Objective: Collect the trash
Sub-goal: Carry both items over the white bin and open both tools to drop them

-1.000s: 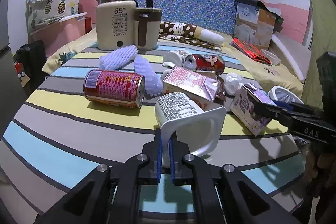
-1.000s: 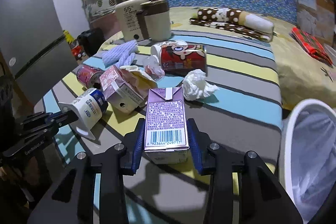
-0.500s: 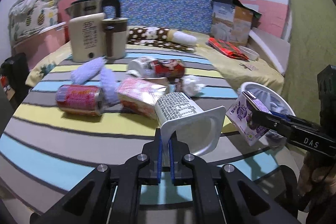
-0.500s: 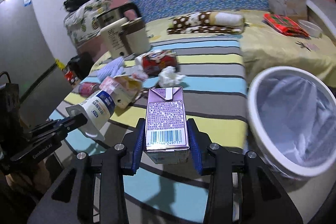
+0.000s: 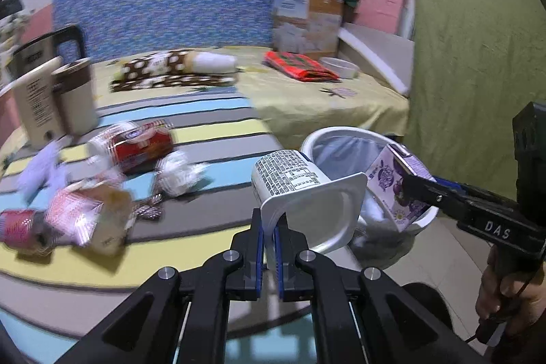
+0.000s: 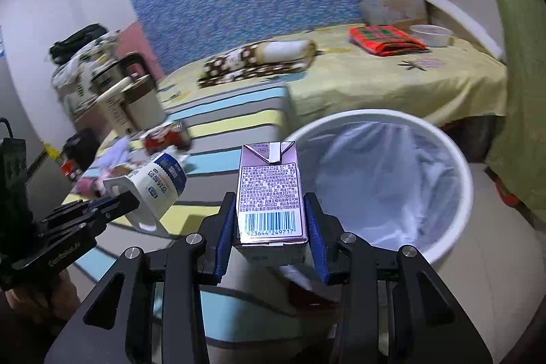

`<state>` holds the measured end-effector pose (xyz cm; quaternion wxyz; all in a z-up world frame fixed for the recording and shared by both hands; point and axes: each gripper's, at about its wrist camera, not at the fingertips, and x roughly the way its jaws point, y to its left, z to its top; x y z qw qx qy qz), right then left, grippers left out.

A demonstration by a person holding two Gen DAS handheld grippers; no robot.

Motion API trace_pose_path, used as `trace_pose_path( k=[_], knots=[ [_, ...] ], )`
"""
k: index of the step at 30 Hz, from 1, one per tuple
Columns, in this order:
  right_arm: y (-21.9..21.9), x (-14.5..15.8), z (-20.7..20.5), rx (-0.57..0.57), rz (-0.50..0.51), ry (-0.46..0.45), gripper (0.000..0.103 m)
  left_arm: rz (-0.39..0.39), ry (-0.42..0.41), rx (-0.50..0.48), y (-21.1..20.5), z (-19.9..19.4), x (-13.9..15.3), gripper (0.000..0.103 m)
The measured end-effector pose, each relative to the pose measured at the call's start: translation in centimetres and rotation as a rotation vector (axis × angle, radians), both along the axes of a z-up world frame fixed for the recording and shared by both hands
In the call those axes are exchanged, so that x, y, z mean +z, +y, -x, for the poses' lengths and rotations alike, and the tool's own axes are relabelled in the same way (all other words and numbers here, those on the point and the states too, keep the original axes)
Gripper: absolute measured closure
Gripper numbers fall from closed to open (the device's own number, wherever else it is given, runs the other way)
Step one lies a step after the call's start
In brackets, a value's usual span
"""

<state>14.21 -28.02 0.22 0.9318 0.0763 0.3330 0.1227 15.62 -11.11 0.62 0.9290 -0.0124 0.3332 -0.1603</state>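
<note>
Both tongs loaded, held at the white round plastic bin [image 6: 447, 159] lined with a pale bag.

On the striped round table [image 5: 211, 220] to my left lie a blurred red drink can [image 5: 20, 229], a crushed pink carton [image 5: 85, 220], a red-labelled can [image 5: 141, 144] and a crumpled white tissue [image 5: 177, 173], with a cream kettle [image 5: 51, 94] behind them. My left gripper [image 5: 268, 241] is clenched on the rim of a white plastic yogurt cup [image 5: 307, 193] printed with black text, tipped with its mouth toward me, above the table's edge just beside the bin. My right gripper [image 6: 272, 227] grasps a purple rectangular drink carton [image 6: 270, 193] by its sides, barcode facing me, upright, at the bin's near-left rim. In the left view this carton hangs over the bin's opening.
</note>
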Motion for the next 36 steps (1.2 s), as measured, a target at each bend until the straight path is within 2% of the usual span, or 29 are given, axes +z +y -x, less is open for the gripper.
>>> trace_pose_path(
  k=[7, 17, 27, 29, 36],
  knots=[
    [-3.2, -0.7, -0.6, -0.103, 0.012, 0.014, 0.062, 0.000, 0.016, -0.108, -5.0, -3.2, -0.4, 0.098],
    [-5.1, -1.8, -1.5, -0.154, 0.027, 0.057, 0.062, -0.001, 0.056, -0.191, -9.2, -6.3, -1.8, 0.098],
    [-6.0, -2.4, -1.9, -0.169, 0.028, 0.095, 0.061, 0.005, 0.085, -0.228, -10.1, -7.2, -3.0, 0.095],
    [-6.0, -2.3, -1.7, -0.173, 0.032, 0.091, 0.061, 0.012, 0.088, -0.231, -10.0, -7.1, -3.1, 0.091],
    [-6.0, -1.8, -1.3, -0.187, 0.027, 0.075, 0.057, 0.023, 0.082, -0.226, -9.4, -6.5, -2.9, 0.090]
  ],
)
